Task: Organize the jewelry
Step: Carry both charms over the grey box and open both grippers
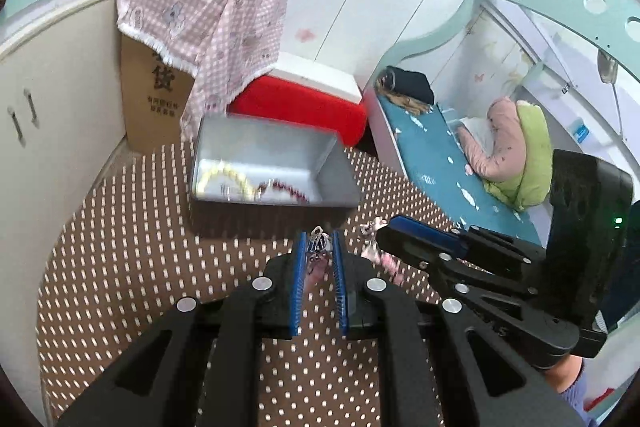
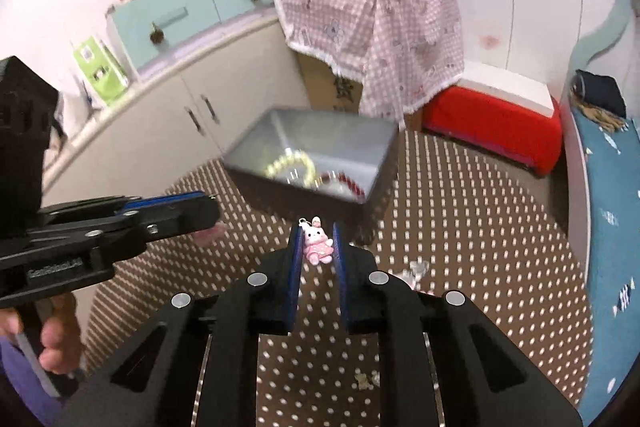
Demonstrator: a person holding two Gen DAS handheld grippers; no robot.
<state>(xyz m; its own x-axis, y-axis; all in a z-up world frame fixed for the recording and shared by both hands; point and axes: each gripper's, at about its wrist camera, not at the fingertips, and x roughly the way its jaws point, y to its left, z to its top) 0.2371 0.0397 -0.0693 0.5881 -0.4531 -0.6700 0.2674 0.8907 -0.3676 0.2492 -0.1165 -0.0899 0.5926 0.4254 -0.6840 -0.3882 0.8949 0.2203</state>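
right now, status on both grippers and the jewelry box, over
Left gripper shut on a silvery charm. Right gripper shut on pink bunny charm. Grey box ahead, open, bead bracelets inside. Nothing blocking the path.

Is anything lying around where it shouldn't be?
Yes. A small clear trinket and a pale scrap lie loose on the dotted mat, outside the grey box that holds the beads.
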